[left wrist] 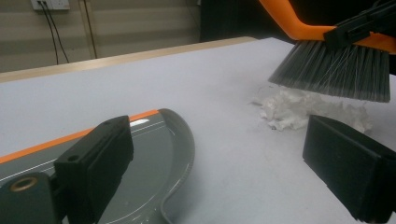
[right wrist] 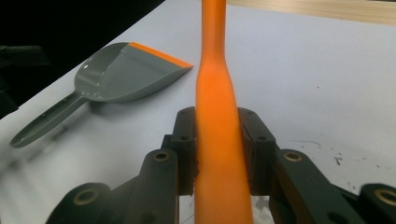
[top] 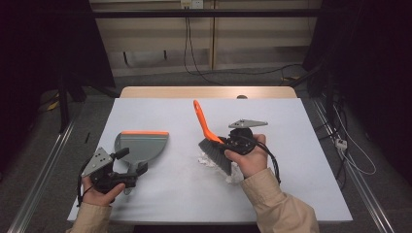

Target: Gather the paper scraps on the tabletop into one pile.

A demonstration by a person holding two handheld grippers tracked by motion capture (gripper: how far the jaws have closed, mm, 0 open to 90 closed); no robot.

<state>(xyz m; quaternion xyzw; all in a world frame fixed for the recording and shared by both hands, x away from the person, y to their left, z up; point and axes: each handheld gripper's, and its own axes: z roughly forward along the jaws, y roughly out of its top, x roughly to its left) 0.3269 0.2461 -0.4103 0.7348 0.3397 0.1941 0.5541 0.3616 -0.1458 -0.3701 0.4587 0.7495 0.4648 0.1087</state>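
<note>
Right claw (right wrist: 218, 154) clamps orange brush handle (right wrist: 215, 93), unlabelled.

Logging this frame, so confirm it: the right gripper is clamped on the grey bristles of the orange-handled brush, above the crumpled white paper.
Not quite: the right gripper is clamped on the orange handle of the orange-handled brush, not its grey bristles, as the right gripper view shows. The bristles do hang above the crumpled white paper.

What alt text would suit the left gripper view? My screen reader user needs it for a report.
A brush with grey bristles and an orange handle hangs just above crumpled white paper on a pale table. In front, the left gripper stands open, its left jaw over a grey dustpan with an orange edge.
</note>
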